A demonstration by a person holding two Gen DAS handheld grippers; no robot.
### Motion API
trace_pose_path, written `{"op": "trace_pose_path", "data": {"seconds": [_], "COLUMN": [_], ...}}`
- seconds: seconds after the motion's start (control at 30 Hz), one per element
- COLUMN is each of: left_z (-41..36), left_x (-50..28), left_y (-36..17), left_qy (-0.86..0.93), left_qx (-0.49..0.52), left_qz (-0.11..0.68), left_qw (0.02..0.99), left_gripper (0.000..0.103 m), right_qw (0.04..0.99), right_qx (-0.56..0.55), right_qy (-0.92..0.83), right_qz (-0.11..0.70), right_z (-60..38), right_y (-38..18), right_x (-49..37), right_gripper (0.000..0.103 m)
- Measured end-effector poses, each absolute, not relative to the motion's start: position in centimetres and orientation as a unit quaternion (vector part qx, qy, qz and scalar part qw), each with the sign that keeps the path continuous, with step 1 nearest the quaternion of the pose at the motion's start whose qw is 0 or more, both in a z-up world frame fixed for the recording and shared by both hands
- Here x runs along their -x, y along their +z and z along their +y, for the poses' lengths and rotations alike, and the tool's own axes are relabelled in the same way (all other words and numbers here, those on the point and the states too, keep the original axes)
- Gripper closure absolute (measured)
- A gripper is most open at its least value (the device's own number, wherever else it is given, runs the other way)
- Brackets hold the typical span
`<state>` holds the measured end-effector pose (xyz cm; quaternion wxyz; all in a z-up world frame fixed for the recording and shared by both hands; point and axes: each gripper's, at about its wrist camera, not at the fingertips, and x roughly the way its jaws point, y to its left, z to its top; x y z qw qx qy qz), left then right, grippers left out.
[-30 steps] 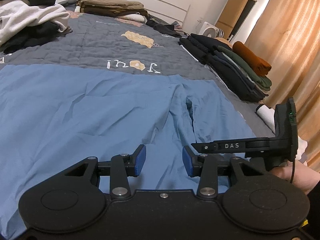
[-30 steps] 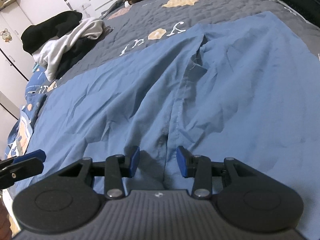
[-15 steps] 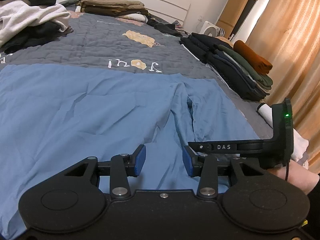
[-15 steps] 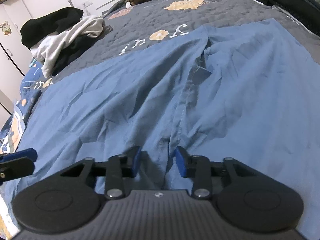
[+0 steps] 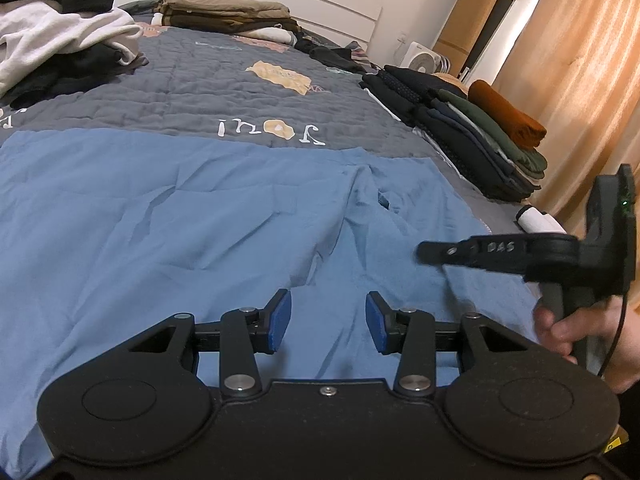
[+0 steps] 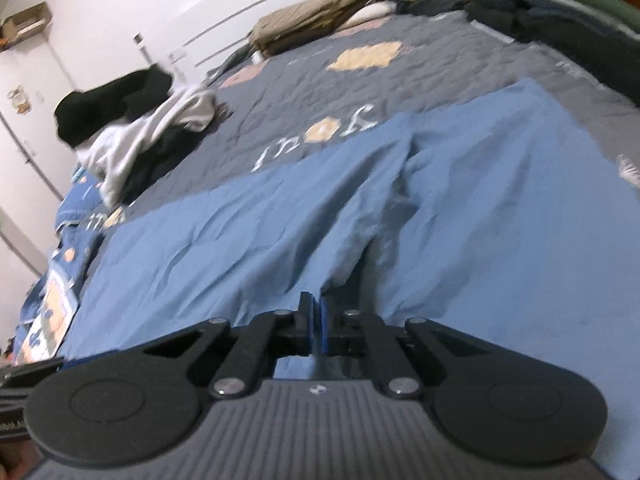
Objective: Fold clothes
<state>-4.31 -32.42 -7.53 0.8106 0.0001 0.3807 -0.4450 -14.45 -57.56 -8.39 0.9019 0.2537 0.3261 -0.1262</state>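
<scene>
**Right gripper pinching the near edge of blue trousers at the start of a fold**

The right gripper [image 6: 314, 320] has its blue pads pressed together on a raised ridge of cloth at the near edge of the blue trousers [image 6: 460, 216]; the fabric tents up toward the jaws. The left gripper [image 5: 326, 322] hovers just above the same garment with its jaws partly open and nothing between them. In the left wrist view the right gripper [image 5: 424, 250] appears at the side, carried by the person's hand [image 5: 576, 332]. The trousers lie spread flat across the near part of the bed, over the grey quilt [image 5: 224, 92], the two legs meeting at a seam that runs away from the grippers. Beyond lie a loose heap of black and white clothes [image 5: 60, 48], a folded tan stack [image 5: 224, 12] near the headboard, and a folded dark stack [image 5: 472, 136] along the curtain side.

The step in hand appears to be the first grasp. The next move probably calls for the left gripper to close on the edge, then both to carry the cloth over evenly.
</scene>
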Motion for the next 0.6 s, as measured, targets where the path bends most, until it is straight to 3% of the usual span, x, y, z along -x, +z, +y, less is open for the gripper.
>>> {"op": "trace_pose_path", "data": {"seconds": [0.2,0.6], "left_z": [-32.5,-32.7], "left_x": [4.2,4.5], "left_y": [-7.5,-7.6], "left_qy": [-0.445,-0.453], "left_qx": [-0.001,-0.005], "left_qz": [0.381,0.380], "left_qw": [0.810,0.806], "left_gripper": [0.061,0.061], "right_qw": [0.890,0.898], "right_qx": [-0.188,-0.235], "right_qy": [-0.211,-0.103], "right_qz": [0.358,0.357], "right_z": [-59.1,-58.9], "right_y": [-9.1,-11.5], "right_x": [15.2,13.9], "right_gripper": [0.098,0.095]}}
